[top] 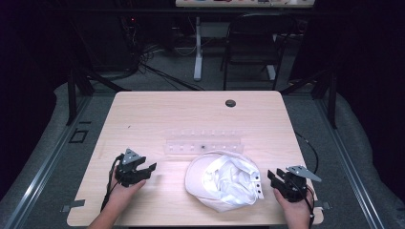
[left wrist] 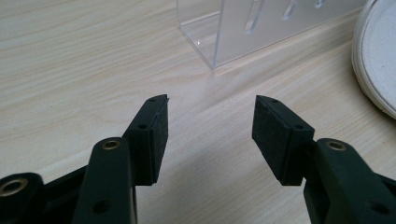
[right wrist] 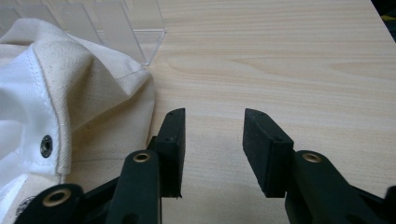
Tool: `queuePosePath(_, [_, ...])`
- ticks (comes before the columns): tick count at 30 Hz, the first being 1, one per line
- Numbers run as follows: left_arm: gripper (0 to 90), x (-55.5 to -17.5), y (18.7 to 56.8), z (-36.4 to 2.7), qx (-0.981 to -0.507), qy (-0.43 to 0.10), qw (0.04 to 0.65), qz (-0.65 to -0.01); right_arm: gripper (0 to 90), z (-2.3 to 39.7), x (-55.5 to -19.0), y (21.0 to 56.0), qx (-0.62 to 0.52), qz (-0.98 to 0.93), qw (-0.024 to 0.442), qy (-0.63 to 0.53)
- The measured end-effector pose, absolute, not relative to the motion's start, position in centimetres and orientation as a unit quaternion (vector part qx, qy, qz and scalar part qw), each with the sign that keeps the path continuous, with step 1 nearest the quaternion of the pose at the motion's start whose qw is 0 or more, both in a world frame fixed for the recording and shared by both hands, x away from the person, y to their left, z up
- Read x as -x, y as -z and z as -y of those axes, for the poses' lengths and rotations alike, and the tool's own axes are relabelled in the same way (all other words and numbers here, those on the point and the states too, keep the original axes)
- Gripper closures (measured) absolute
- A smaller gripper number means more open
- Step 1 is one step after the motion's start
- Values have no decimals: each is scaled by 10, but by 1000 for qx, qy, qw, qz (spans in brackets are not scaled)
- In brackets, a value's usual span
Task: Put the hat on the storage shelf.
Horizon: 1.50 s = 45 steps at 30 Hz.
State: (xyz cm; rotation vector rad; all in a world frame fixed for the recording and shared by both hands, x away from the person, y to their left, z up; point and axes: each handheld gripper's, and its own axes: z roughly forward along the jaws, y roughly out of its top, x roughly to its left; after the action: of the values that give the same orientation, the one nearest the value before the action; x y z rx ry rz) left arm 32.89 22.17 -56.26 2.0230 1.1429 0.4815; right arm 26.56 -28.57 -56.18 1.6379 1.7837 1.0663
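Note:
A cream-white cap (top: 223, 180) lies upside down near the table's front edge, its inside facing up; its brim (left wrist: 378, 51) shows at the right of the left gripper view and its crown (right wrist: 70, 88) at the left of the right gripper view. Behind it stands a clear acrylic rack (top: 204, 144) (left wrist: 243, 28) (right wrist: 116, 23). My left gripper (top: 148, 171) (left wrist: 210, 128) rests open, left of the cap, with nothing between its jaws. Just right of the cap, my right gripper (top: 271, 177) (right wrist: 212, 140) is open over bare wood.
The light wooden table (top: 157, 114) has a round cable hole (top: 230, 103) at the back. Beyond the table stand a dark chair (top: 255, 43) and a white desk leg (top: 197, 47). Cables lie on the floor.

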Motion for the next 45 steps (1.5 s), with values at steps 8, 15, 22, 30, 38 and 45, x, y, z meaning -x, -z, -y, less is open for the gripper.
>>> queuePosePath(8, [462, -325, 560, -220, -789, -194, 377, -444, 585, 285, -271, 563, -610, -657, 202, -393])
queuePosePath(15, [462, -325, 561, -219, -791, -191, 379, -440, 569, 282, -275, 550, -601, -676, 189, -382])
queuePosePath(22, [462, -324, 561, -218, -791, -190, 379, -441, 568, 289, -280, 540, -615, -676, 148, -379])
queuePosePath(30, [462, -324, 560, -218, -792, -189, 378, -441, 564, 289, -281, 526, -617, -694, 101, -358])
queuePosePath(38, [462, -324, 560, -219, -789, -191, 380, -443, 559, 285, -282, 519, -616, -702, 73, -351])
queuePosePath(45, [462, -323, 561, -218, -790, -191, 380, -442, 544, 285, -285, 509, -617, -704, 51, -348])
